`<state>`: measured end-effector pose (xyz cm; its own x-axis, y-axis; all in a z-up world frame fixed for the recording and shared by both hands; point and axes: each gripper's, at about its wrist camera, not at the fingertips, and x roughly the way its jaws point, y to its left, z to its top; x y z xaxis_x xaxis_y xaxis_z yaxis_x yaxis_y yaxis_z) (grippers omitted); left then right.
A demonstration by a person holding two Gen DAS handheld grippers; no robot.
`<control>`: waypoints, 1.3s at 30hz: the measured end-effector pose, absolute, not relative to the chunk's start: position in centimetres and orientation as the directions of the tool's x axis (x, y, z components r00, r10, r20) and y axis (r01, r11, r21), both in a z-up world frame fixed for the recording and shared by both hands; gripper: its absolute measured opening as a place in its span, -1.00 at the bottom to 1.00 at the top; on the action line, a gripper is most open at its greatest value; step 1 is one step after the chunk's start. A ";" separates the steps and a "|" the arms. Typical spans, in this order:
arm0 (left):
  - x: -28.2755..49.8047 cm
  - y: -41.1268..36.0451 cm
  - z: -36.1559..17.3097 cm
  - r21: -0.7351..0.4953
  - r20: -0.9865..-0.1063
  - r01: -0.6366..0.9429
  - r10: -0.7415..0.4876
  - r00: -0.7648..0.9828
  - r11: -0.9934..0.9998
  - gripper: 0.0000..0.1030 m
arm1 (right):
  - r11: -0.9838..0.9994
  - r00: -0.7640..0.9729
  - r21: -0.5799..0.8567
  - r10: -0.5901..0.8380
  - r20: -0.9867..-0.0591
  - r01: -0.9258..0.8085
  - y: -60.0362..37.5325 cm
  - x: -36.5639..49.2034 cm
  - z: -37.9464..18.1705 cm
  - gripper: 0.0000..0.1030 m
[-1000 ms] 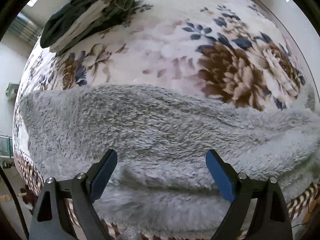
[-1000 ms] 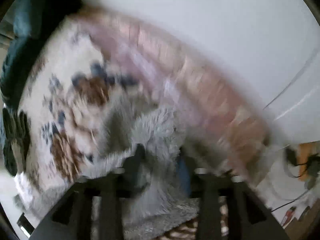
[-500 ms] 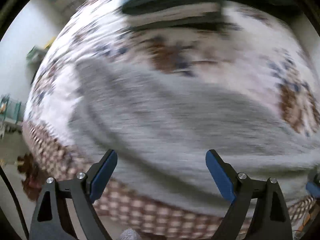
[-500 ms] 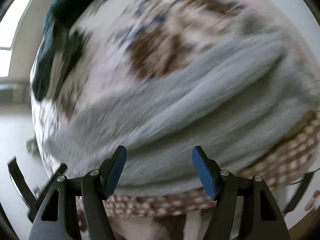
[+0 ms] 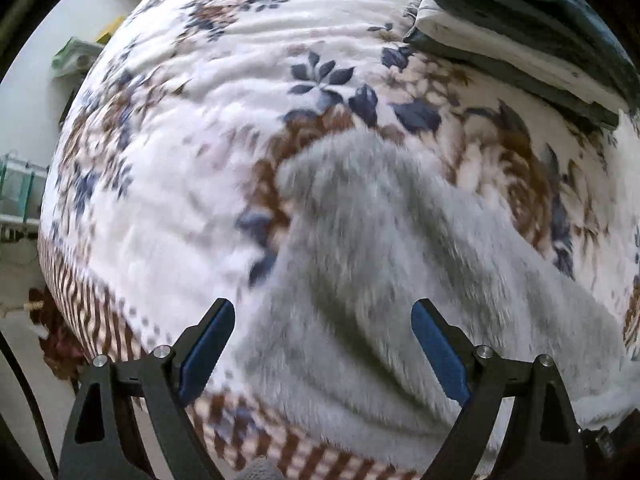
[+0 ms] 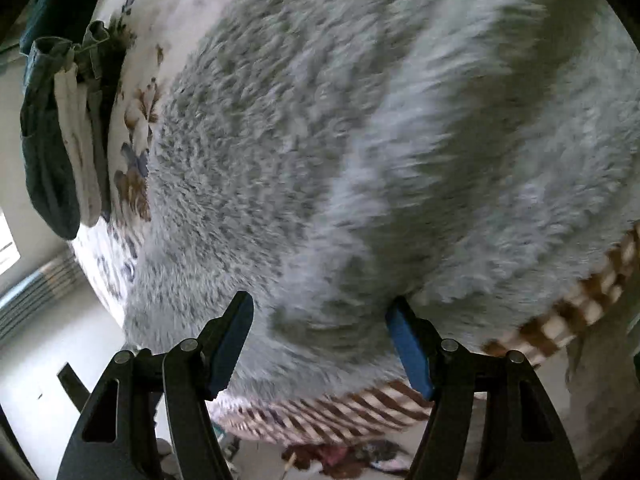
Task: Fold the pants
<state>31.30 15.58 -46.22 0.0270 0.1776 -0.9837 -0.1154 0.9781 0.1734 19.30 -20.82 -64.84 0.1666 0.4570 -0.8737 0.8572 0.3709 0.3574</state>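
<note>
The fluffy grey pants (image 5: 392, 264) lie on a floral bedspread (image 5: 192, 152), one end pointing away from me in the left wrist view. My left gripper (image 5: 322, 344) is open and empty, hovering just above the pants near the bed's front edge. In the right wrist view the pants (image 6: 360, 152) fill most of the frame. My right gripper (image 6: 322, 340) is open and empty, close over the grey pile near the front edge. Both views are motion-blurred.
A folded stack of dark green and white cloth (image 5: 520, 28) lies at the far right of the bed; it also shows in the right wrist view (image 6: 60, 132). The bedspread's checked border (image 6: 580, 308) hangs over the front edge. Floor and clutter lie below.
My right gripper, shut on the pants a second ago, has opened and let go. Both grippers have swung to new angles over the pants; the left stayed open.
</note>
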 end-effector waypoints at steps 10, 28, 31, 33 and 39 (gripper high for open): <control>35.1 16.7 -51.4 0.122 -0.992 -0.044 0.123 -0.001 0.992 -0.06 | 0.428 0.122 0.257 0.318 -0.940 0.866 -19.9 20.7 -65.0 -0.43; 23.9 23.7 -41.3 -0.093 -0.976 -0.246 -0.040 0.214 0.965 -0.84 | 0.692 0.175 0.262 0.195 -0.965 0.673 -19.0 18.2 -56.3 -0.79; 22.3 24.8 -43.9 -0.045 -0.987 -0.266 -0.001 0.161 0.963 -0.84 | 0.725 0.119 0.228 0.199 -0.973 0.650 -17.9 17.1 -57.7 -0.79; 21.5 25.4 -46.5 -0.015 -0.993 -0.286 0.021 0.120 0.958 -0.83 | 0.742 0.074 0.197 0.195 -0.978 0.641 -17.0 16.8 -59.5 -0.79; 20.6 25.6 -49.7 -0.021 -0.999 -0.304 -0.011 0.035 0.953 -0.52 | 0.730 -0.051 0.190 0.294 -0.954 0.656 -17.2 17.2 -65.0 -0.35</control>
